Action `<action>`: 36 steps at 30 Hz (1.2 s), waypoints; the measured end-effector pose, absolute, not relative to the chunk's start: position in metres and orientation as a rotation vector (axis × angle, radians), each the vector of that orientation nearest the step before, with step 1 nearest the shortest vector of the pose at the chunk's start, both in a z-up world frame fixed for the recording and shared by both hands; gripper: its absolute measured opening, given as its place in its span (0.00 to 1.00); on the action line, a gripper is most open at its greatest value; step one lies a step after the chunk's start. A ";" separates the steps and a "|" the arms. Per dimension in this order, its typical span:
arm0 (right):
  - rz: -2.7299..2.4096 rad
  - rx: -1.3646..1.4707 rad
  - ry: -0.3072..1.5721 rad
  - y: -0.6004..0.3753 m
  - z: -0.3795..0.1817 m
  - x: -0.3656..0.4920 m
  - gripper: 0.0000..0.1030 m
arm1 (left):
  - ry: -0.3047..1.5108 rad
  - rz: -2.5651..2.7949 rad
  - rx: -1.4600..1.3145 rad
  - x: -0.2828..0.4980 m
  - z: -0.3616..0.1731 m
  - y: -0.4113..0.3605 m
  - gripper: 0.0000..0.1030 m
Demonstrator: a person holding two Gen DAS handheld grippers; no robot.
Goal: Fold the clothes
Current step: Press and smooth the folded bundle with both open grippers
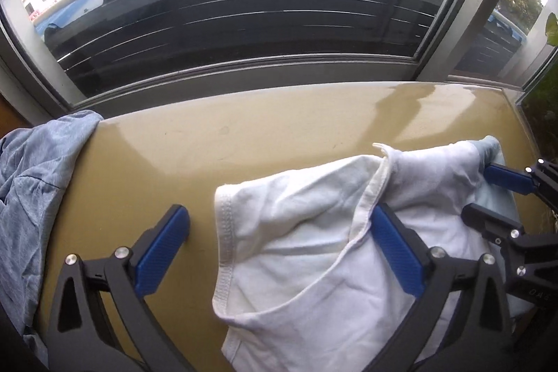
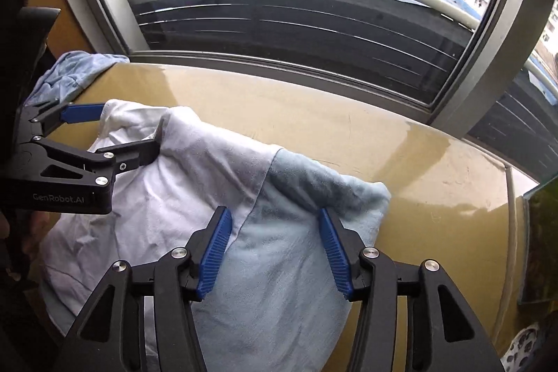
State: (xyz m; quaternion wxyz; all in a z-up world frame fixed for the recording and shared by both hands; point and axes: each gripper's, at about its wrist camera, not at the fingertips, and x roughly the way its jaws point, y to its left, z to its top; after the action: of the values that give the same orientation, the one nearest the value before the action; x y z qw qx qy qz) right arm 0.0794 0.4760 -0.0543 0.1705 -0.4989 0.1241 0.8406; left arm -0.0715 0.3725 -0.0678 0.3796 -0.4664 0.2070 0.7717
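Observation:
A white T-shirt [image 1: 296, 253] lies crumpled on the tan table [image 1: 244, 142], its collar facing me; it also shows in the right wrist view [image 2: 164, 183]. Under its right side lies a light blue garment [image 2: 279, 267]. My left gripper [image 1: 282, 222] is open, its jaws wide over the shirt's left hem and collar. It appears at the left of the right wrist view [image 2: 129, 128]. My right gripper [image 2: 273, 225] is open over the light blue garment; it also shows at the right of the left wrist view [image 1: 488, 190].
A crumpled grey-blue garment [image 1: 31, 183] lies at the table's left end [image 2: 69, 72]. A window frame [image 1: 244, 72] runs along the table's far edge. A dark object with greenery [image 2: 538, 239] stands at the right end.

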 end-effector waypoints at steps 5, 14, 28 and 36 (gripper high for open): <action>2.339 -1.443 0.317 0.472 -0.052 0.074 0.55 | 0.549 1.972 -1.132 -0.056 -0.047 0.363 0.84; 2.332 -1.397 0.435 0.407 -0.032 0.142 0.57 | 0.501 1.926 -1.062 0.008 -0.015 0.298 0.94; 2.277 -1.216 0.385 0.371 -0.053 0.159 0.76 | 0.503 1.908 -0.994 0.026 -0.058 0.290 1.00; 2.269 -1.110 0.393 0.363 -0.056 0.163 0.76 | 0.500 1.892 -0.982 0.020 -0.054 0.290 1.00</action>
State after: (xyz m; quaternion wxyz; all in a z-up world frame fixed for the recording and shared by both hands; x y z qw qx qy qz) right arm 0.1628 0.3625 -0.0560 0.2883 -0.4157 0.1473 0.8499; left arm 0.0202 0.2901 -0.0536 0.4581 -0.3988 0.2029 0.7681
